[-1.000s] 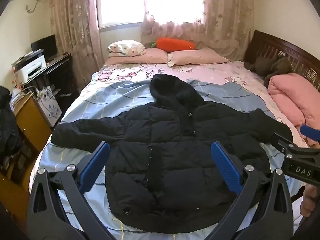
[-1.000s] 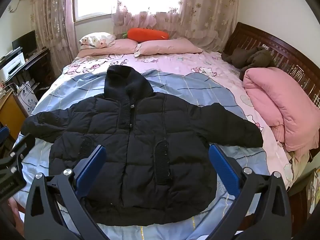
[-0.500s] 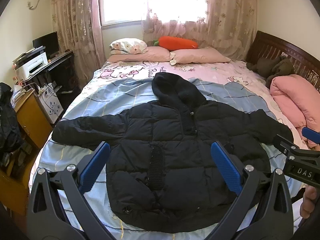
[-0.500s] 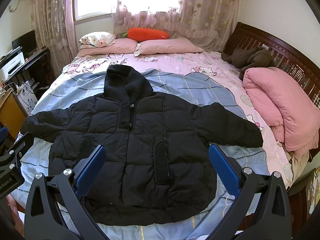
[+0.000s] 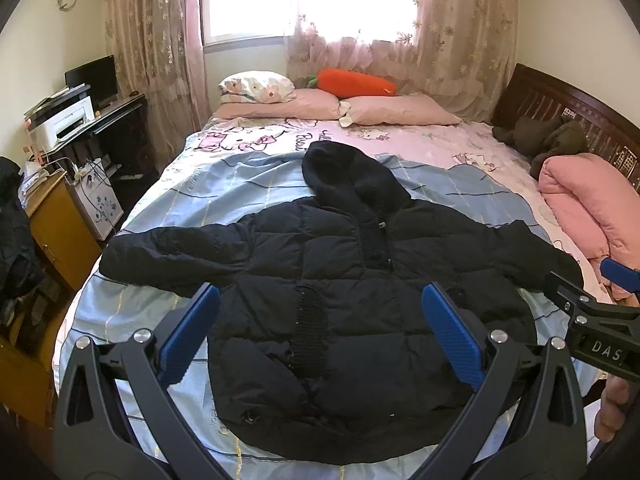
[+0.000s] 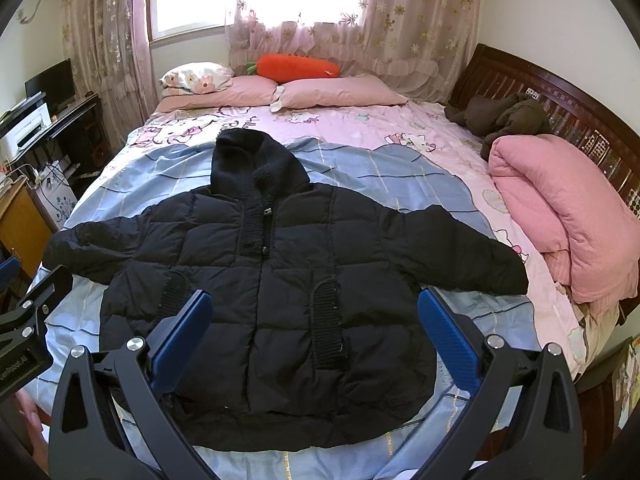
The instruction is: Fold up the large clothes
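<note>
A black hooded puffer jacket (image 5: 340, 280) lies flat, front up, on the bed (image 5: 248, 184), hood toward the pillows, both sleeves spread out sideways. It also shows in the right wrist view (image 6: 280, 280). My left gripper (image 5: 320, 336) is open and empty, held above the jacket's lower half near the bed's foot. My right gripper (image 6: 316, 332) is open and empty, also above the jacket's hem. Each gripper shows at the edge of the other's view: the right one (image 5: 592, 320) and the left one (image 6: 24, 320).
Pink pillows (image 6: 340, 94) and an orange carrot plush (image 6: 296, 68) lie at the head. A folded pink quilt (image 6: 568, 208) and brown clothes (image 6: 504, 118) sit along the right side by the dark wooden rail. A desk with a printer (image 5: 64, 124) and a wooden cabinet (image 5: 60, 232) stand left.
Both grippers stay open above the jacket's hem. The left wrist view has drifted slightly, tilting up a little. The jacket has not moved.
</note>
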Demonstrator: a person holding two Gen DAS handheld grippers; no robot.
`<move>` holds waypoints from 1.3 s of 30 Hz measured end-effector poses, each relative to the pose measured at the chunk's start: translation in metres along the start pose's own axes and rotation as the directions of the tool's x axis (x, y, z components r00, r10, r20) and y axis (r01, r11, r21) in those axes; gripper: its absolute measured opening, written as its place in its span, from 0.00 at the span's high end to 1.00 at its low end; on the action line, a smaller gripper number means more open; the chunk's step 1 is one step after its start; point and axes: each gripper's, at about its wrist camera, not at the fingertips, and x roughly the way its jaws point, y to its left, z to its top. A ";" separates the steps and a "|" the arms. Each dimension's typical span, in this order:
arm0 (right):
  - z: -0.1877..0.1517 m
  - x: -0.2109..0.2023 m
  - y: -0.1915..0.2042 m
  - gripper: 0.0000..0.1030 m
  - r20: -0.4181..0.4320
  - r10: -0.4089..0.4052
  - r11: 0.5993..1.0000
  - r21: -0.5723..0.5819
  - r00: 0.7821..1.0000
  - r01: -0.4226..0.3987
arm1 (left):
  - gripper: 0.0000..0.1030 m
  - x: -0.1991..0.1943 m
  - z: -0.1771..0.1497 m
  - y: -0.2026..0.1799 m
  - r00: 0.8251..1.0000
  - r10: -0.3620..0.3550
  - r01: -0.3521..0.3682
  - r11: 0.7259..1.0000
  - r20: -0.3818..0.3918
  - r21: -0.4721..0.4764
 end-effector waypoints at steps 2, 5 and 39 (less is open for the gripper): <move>-0.001 0.001 0.000 0.01 -0.002 0.001 1.000 -0.001 1.000 -0.001 | 0.02 0.001 0.000 0.001 1.000 0.006 -0.006 1.000 0.001 0.004; 0.000 -0.001 0.004 0.01 -0.007 0.001 1.000 -0.003 1.000 -0.001 | 0.02 0.001 -0.001 0.001 1.000 0.007 -0.007 1.000 0.001 0.006; 0.001 -0.003 0.003 0.01 -0.014 0.009 1.000 -0.010 1.000 -0.009 | 0.02 0.006 -0.008 0.000 0.999 0.042 -0.042 0.999 -0.001 0.005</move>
